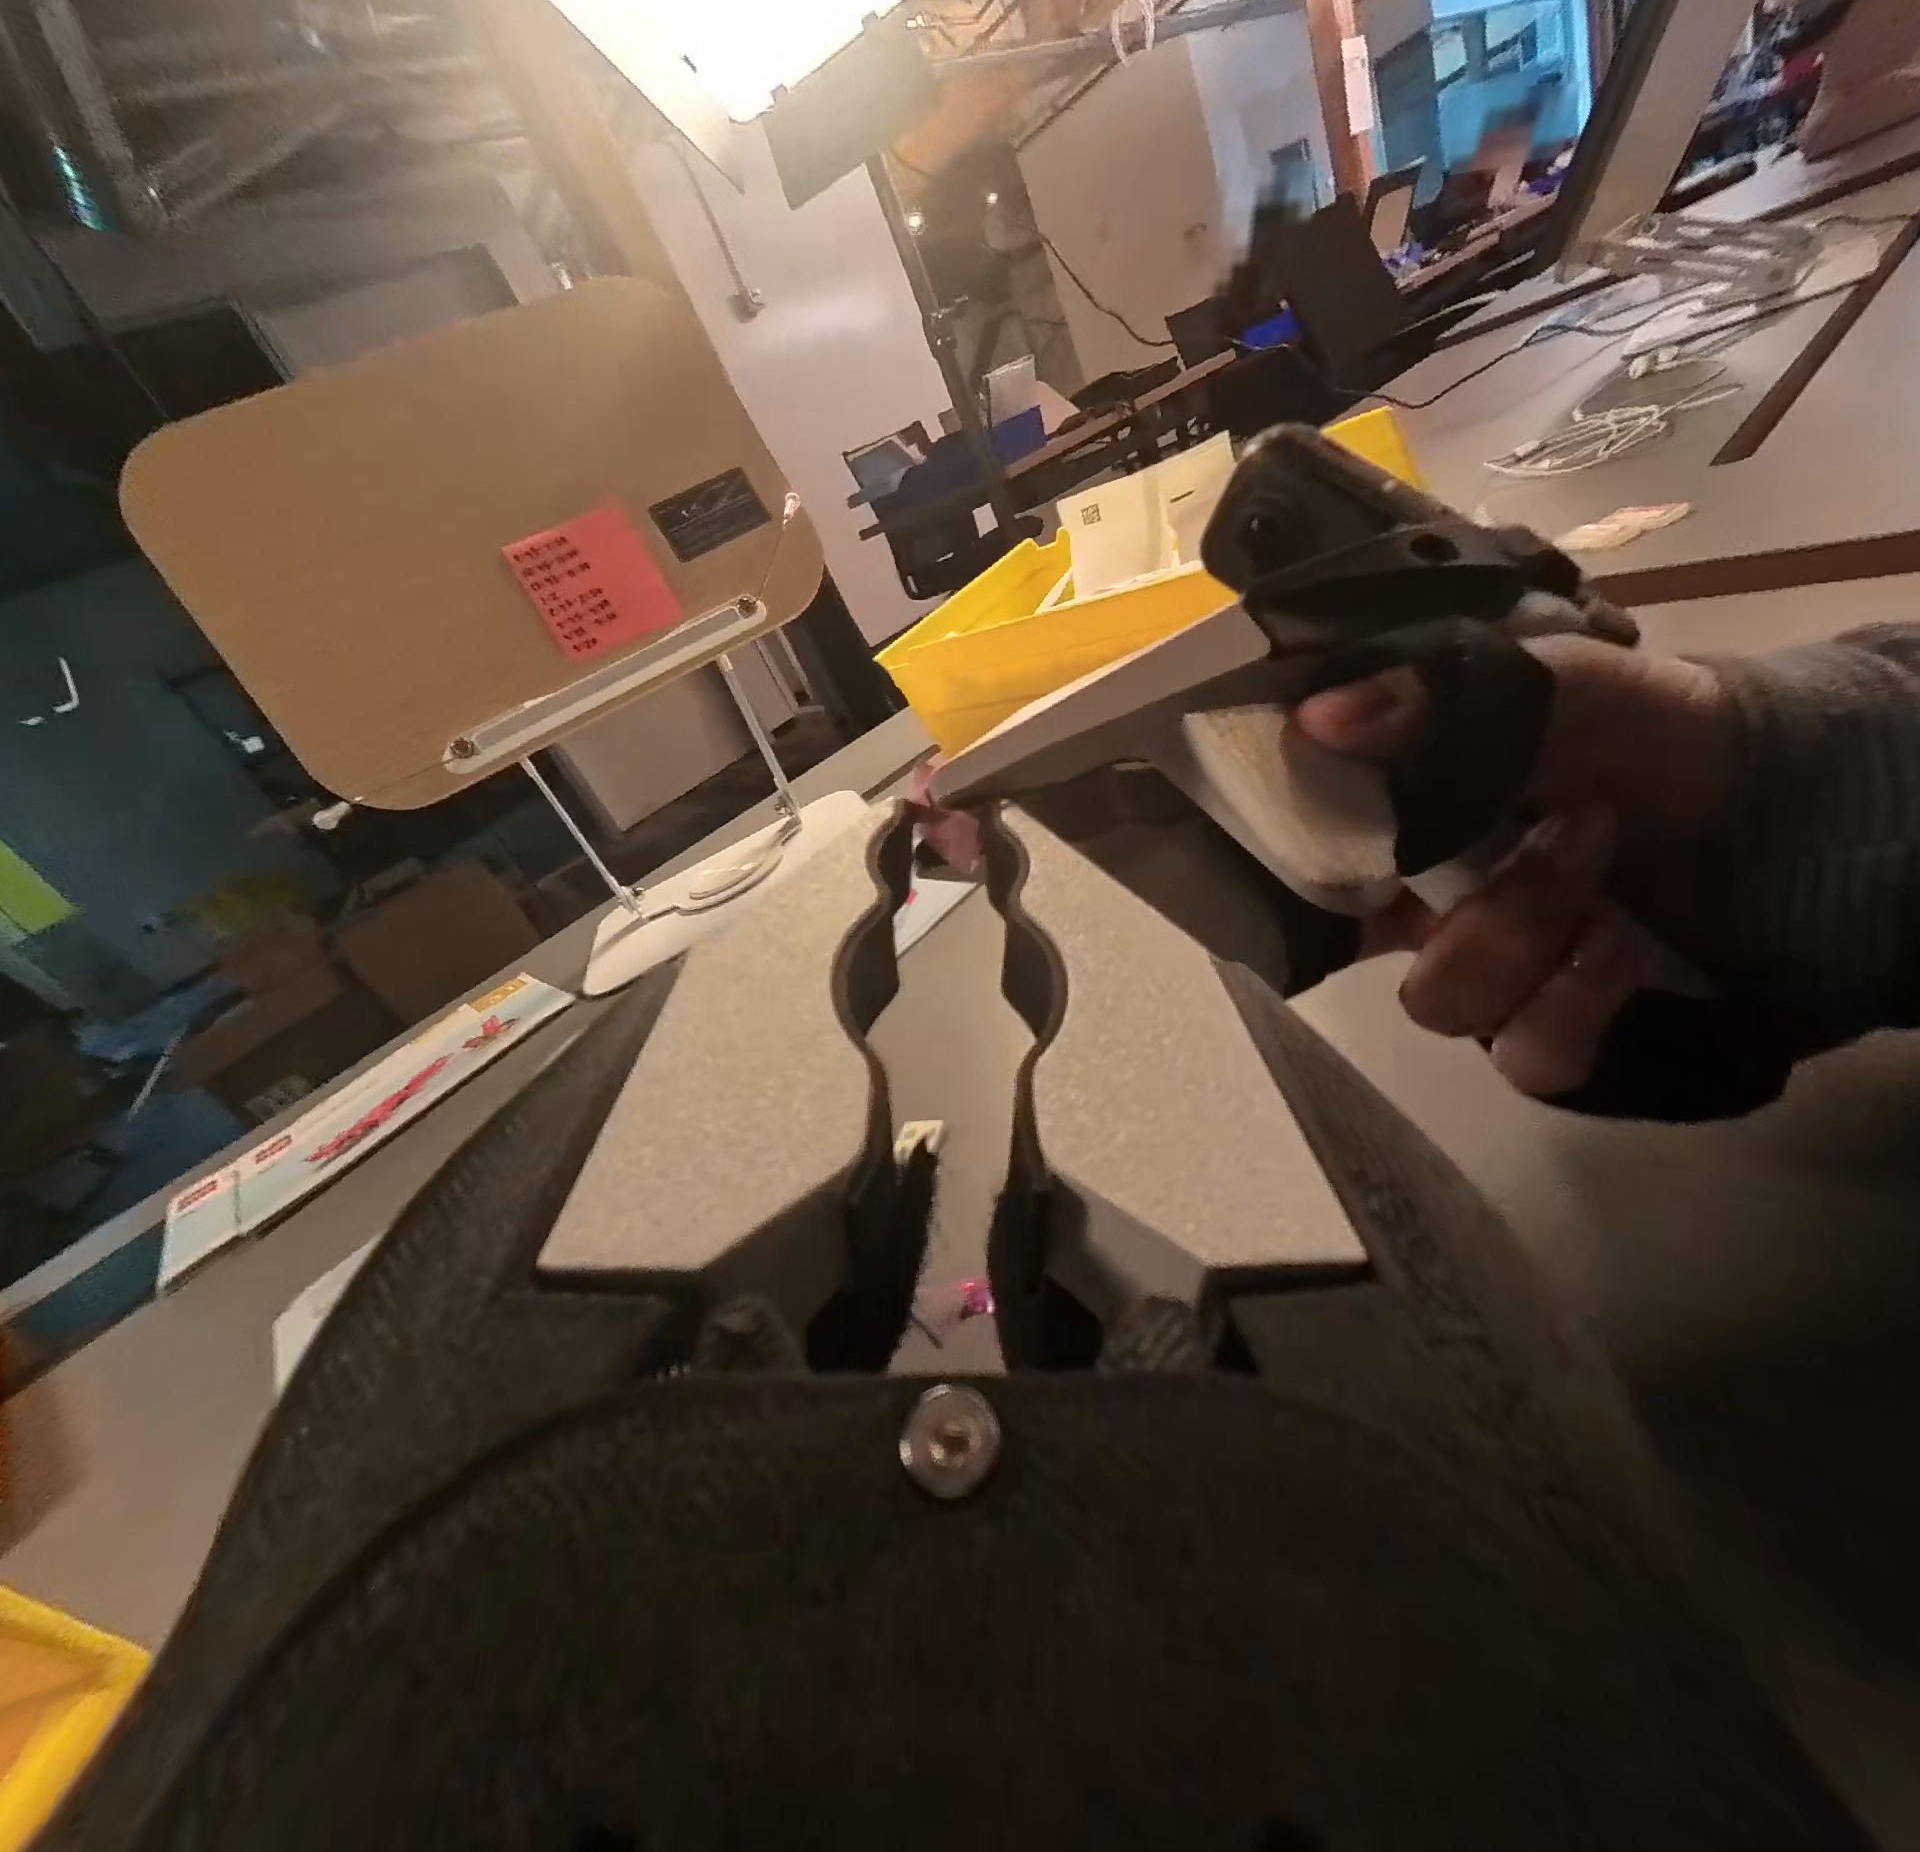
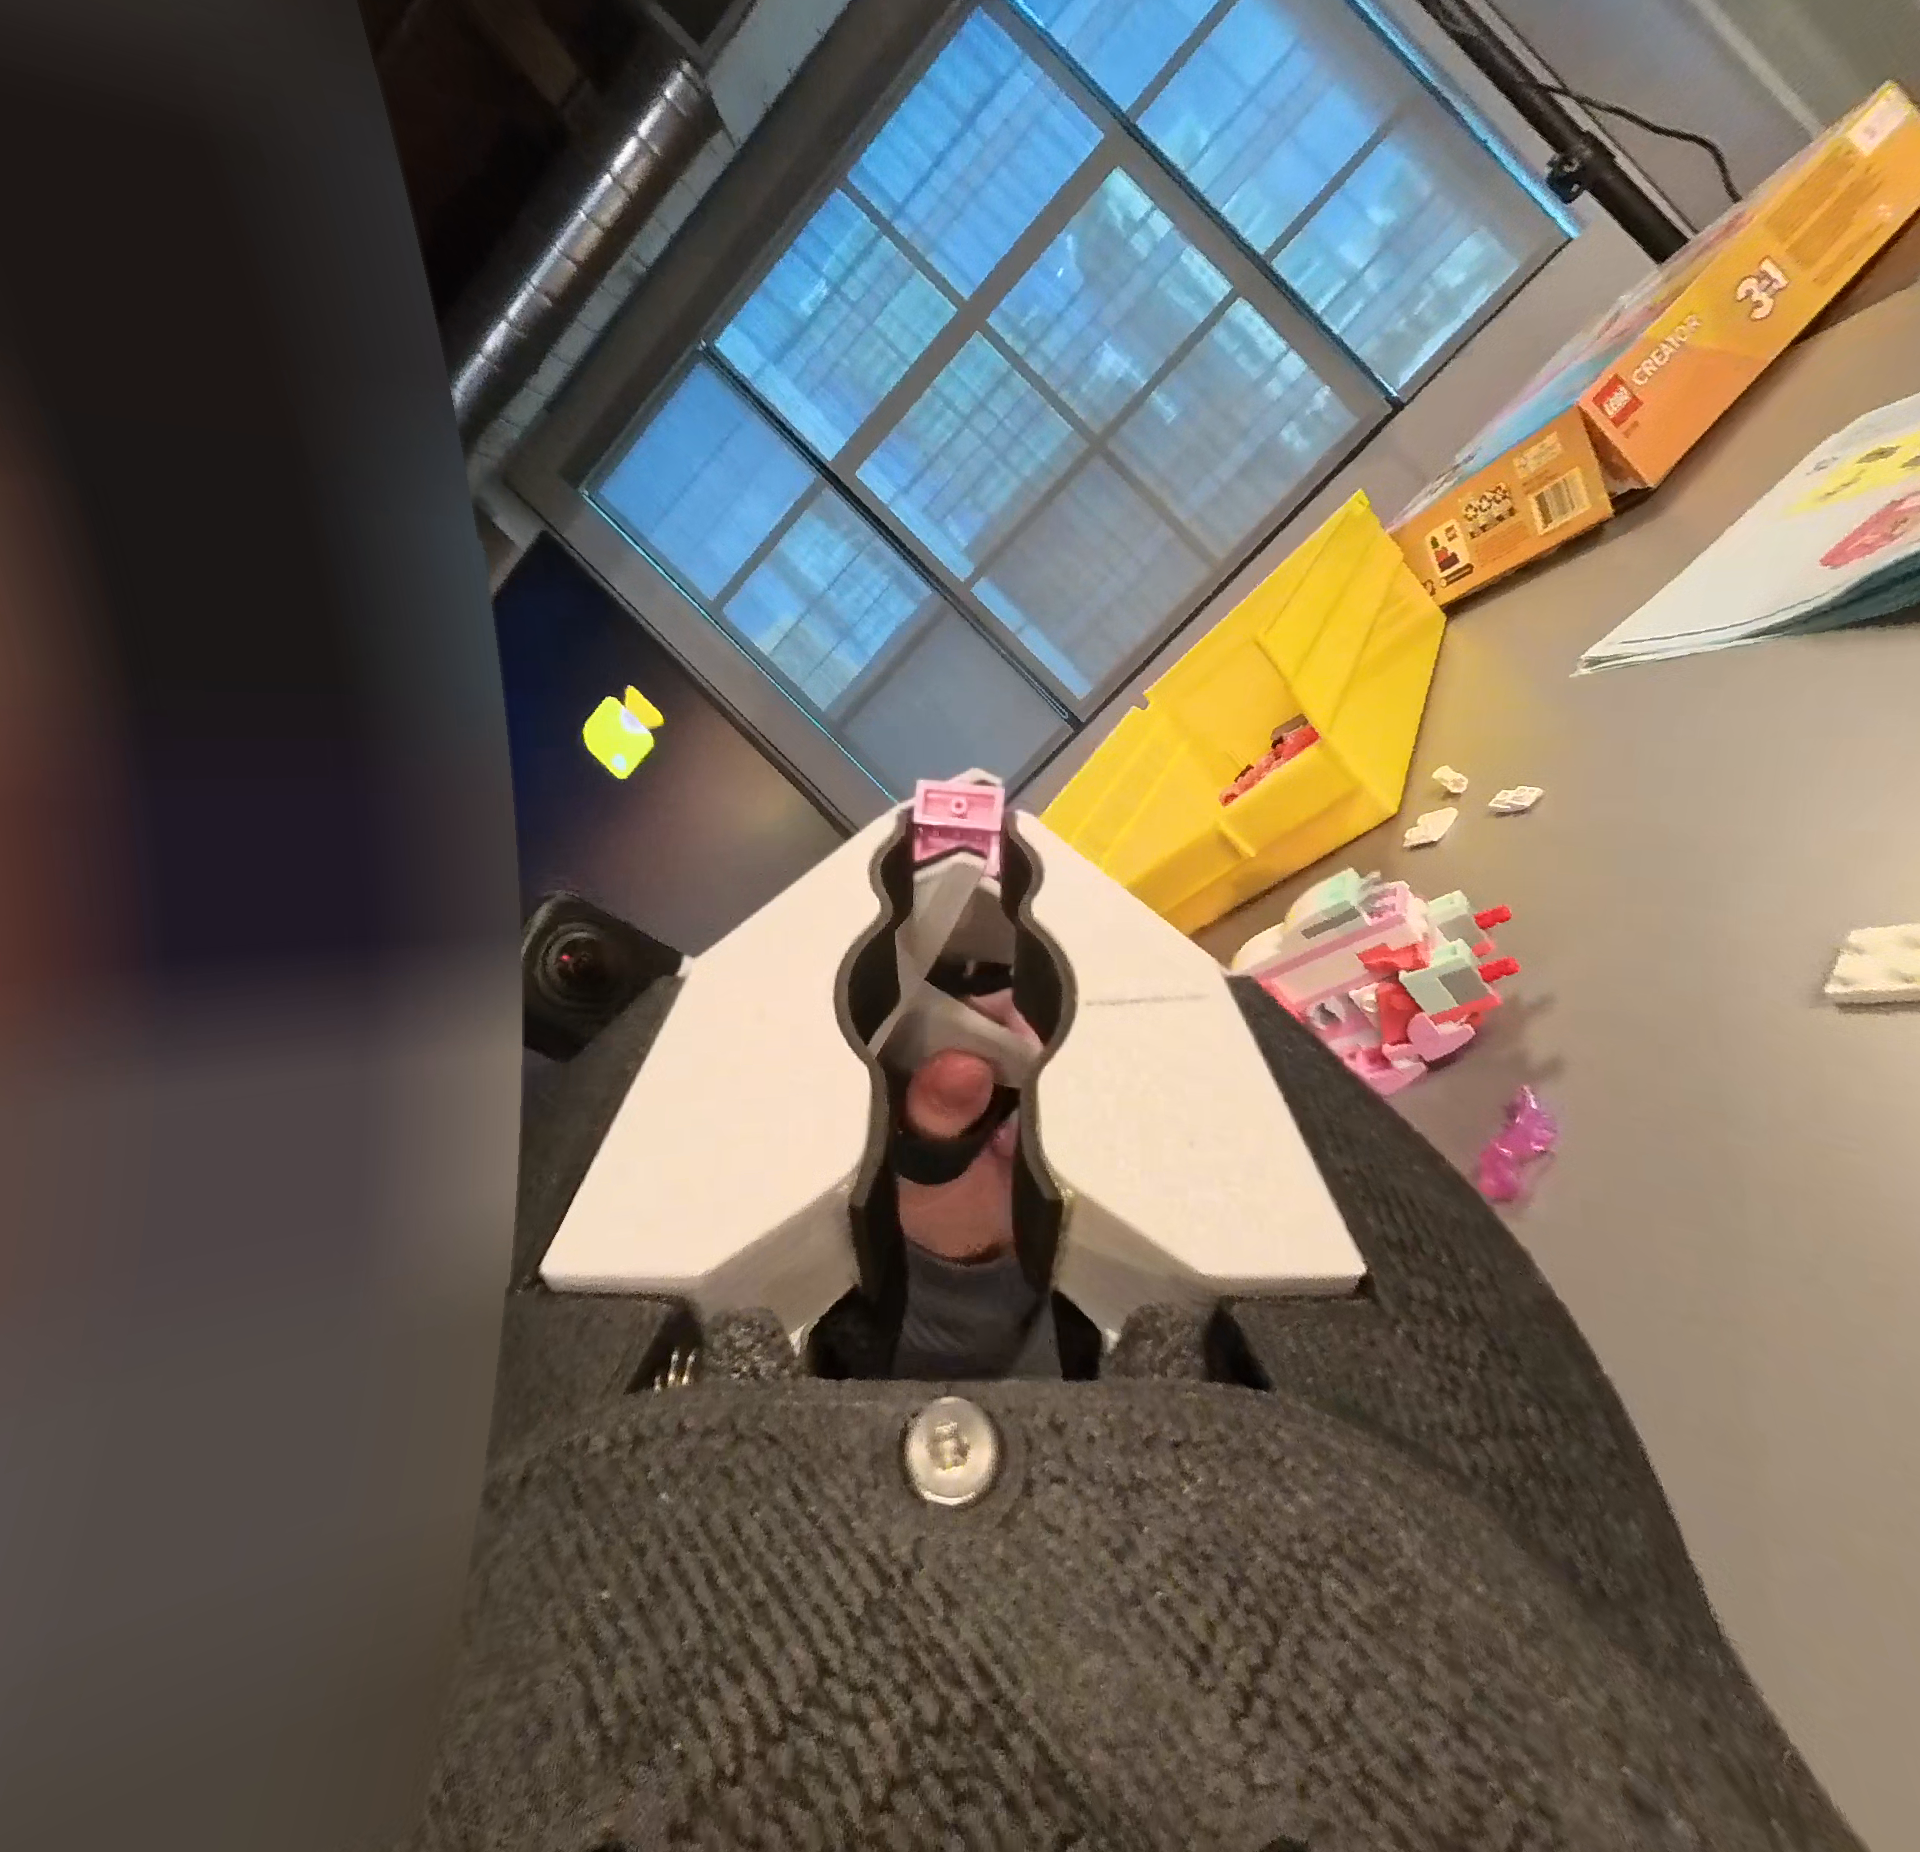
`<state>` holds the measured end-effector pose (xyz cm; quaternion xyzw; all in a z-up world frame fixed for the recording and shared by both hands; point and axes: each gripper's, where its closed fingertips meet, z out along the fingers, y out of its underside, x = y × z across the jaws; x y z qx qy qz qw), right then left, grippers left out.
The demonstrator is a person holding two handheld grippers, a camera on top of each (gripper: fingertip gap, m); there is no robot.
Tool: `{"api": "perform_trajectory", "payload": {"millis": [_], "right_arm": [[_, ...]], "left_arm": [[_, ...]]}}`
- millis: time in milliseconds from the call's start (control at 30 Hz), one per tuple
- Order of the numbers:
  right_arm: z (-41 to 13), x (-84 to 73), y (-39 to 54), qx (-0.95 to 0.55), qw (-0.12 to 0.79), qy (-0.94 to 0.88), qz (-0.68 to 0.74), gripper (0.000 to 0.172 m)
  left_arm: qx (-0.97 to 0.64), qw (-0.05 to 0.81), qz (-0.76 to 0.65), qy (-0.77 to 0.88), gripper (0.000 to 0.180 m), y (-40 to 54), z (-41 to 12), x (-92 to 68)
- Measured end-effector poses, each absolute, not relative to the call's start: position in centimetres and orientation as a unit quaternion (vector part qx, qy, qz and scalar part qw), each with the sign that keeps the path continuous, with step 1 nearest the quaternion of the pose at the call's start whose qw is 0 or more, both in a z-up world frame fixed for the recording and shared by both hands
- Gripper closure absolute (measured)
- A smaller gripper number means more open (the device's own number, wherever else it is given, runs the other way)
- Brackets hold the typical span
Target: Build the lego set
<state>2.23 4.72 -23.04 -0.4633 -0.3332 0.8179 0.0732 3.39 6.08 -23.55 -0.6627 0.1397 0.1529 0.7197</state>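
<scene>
Pink brick (image 2: 956, 826) at tips of both grippers | R gripper (image 2: 957, 838) clamped on it | L gripper (image 1: 948, 838) tips narrowly apart round same brick (image 1: 951, 841), contact unclear | yellow bin (image 2: 1278, 722) & pink model (image 2: 1382, 971) on table (image 2: 1714, 867), right of brick

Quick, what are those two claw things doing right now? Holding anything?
Left gripper: nearly closed around the small pink brick; whether it grips cannot be told.
Right gripper: closed on that pink brick at its fingertips.

yellow bins (image 2: 1299, 753) on the grey table (image 2: 1714, 867), orange box (image 2: 1704, 348), booklet (image 2: 1766, 555), half-built pink brick model (image 2: 1392, 961), big window (image 2: 997, 368).
</scene>
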Motion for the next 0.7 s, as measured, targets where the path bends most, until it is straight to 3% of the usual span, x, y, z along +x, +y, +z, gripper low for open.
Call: {"api": "perform_trajectory", "payload": {"millis": [367,533,700], "right_arm": [[-23.9,3.6,4.4,-0.431,0.063,-0.459,0.775,0.157],[-23.5,3.4,4.7,-0.427,0.059,-0.448,0.783,0.157],[-24.0,3.4,4.8,-0.426,0.039,-0.459,0.779,0.157]], "left_arm": [[-0.657,0.698,0.2,0.204,0.168,5.9,-24.4,4.6],[-0.639,0.722,0.177,0.197,0.178,5.0,-23.6,4.2],[-0.629,0.718,0.197,0.223,0.169,4.8,-23.9,4.1]]}}
